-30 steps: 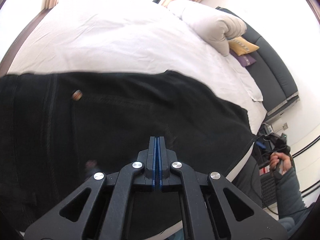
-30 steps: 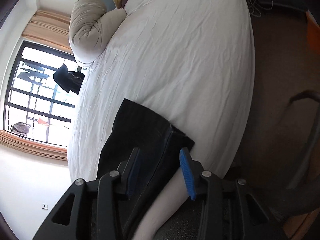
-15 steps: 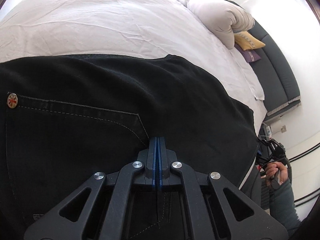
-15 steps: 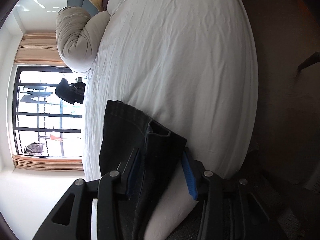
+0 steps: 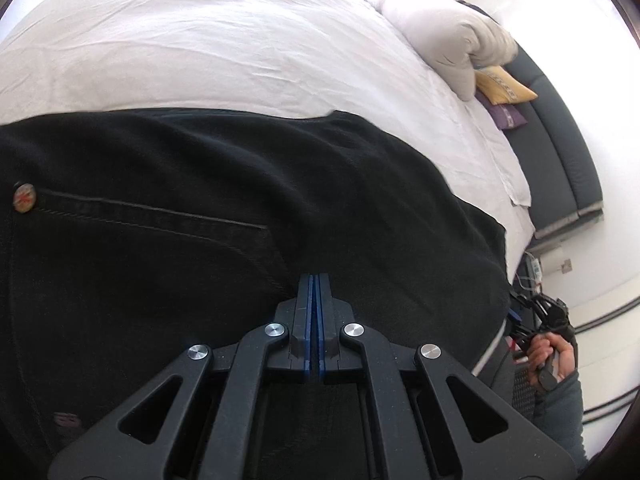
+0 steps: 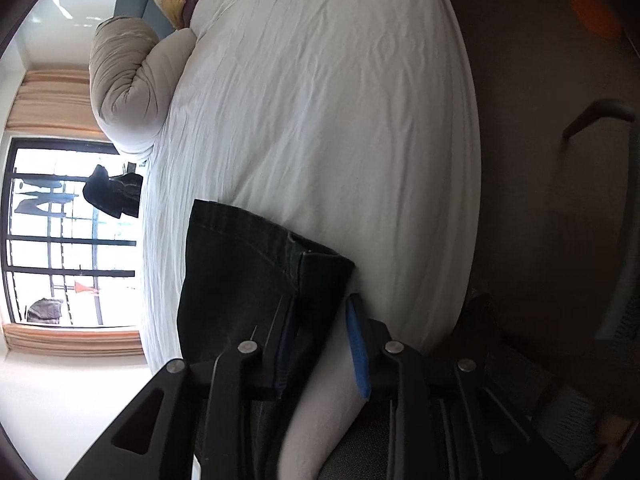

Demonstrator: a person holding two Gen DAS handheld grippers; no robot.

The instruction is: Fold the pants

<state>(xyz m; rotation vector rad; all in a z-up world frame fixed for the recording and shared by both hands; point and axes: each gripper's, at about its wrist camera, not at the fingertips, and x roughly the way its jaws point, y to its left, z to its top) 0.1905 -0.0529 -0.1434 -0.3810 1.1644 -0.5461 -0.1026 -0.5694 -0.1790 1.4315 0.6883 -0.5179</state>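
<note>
Left wrist view: my left gripper [image 5: 315, 280] sits lowest in frame, its two blue-lined black fingers [image 5: 306, 304] pressed flat together with nothing visible between them; I cannot tell whether any cloth is caught at the tips.
Under the tips: the black denim pants [image 5: 224, 208] lie spread across the near edge of the white-sheeted bed [image 5: 224, 48], the pocket seam running just left of my fingers.
Pocket corner: a small round metal rivet with a red cross pattern [image 5: 24, 198] sits at far left on the denim.
Far right edge: my right hand [image 5: 554, 356], in a grey sleeve, grips the handle of the other tool beside the mattress.
Beyond the pants: bare wrinkled sheet, then a rolled beige duvet [image 5: 452, 36], a yellow cushion [image 5: 504, 86] and a purple cushion [image 5: 506, 116] against a dark grey padded headboard [image 5: 560, 152].
Right wrist view: my right gripper [image 6: 320, 340] has just been narrowing and stands partly apart; the hem end of the pants' leg [image 6: 256, 276] lies between its fingers. The left finger is on the denim, the blue pad [image 6: 358, 352] of the right one stands just clear of the cloth edge, against the sheet.
Farther off: the duvet roll [image 6: 128, 84], then a black-framed window [image 6: 60, 232] with peach curtains.
Right of the bed: dim brown floor [image 6: 528, 80].
</note>
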